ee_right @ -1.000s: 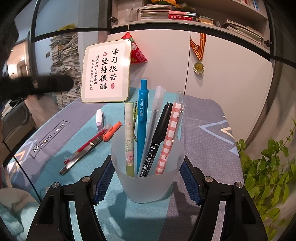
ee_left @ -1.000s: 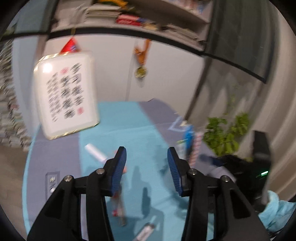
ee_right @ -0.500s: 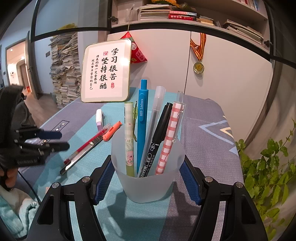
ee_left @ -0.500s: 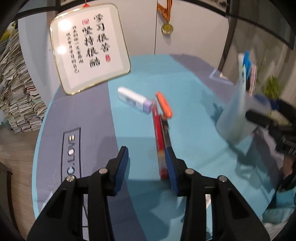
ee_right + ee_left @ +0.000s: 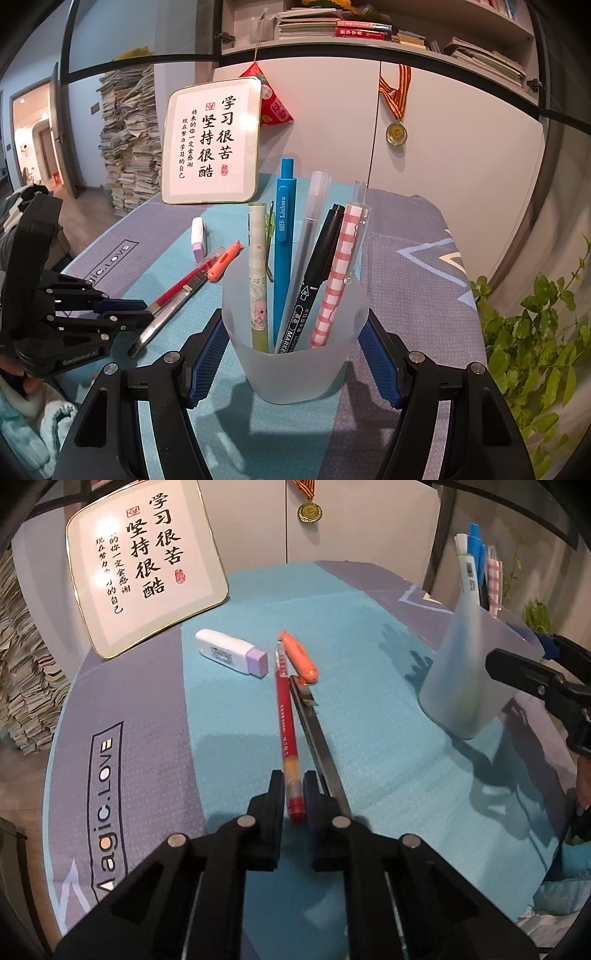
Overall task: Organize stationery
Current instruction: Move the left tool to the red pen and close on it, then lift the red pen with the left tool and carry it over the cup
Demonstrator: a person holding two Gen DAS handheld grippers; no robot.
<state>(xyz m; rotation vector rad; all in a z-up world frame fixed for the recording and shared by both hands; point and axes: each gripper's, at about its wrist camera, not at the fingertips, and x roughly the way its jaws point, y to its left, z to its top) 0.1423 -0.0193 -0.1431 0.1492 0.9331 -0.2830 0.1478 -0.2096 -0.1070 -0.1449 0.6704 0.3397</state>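
My left gripper point(image 5: 294, 788) is shut on the near end of a red pen point(image 5: 286, 720) that lies on the teal mat; it also shows in the right wrist view point(image 5: 142, 312). A metal-handled tool with an orange cap point(image 5: 301, 659) lies beside the pen. A white and purple eraser point(image 5: 231, 651) lies further back. My right gripper point(image 5: 293, 354) is shut on a frosted pen cup point(image 5: 295, 354) that stands on the mat and holds several pens. The cup also shows in the left wrist view point(image 5: 476, 672).
A framed calligraphy sign point(image 5: 144, 565) leans at the back of the table. A potted plant point(image 5: 535, 325) stands at the right. The table edge point(image 5: 62, 775) curves on the left, with stacked papers point(image 5: 129, 140) beyond it.
My left gripper swung down over the table to the red pen and shut on its near end. The right gripper and the cup have not moved.
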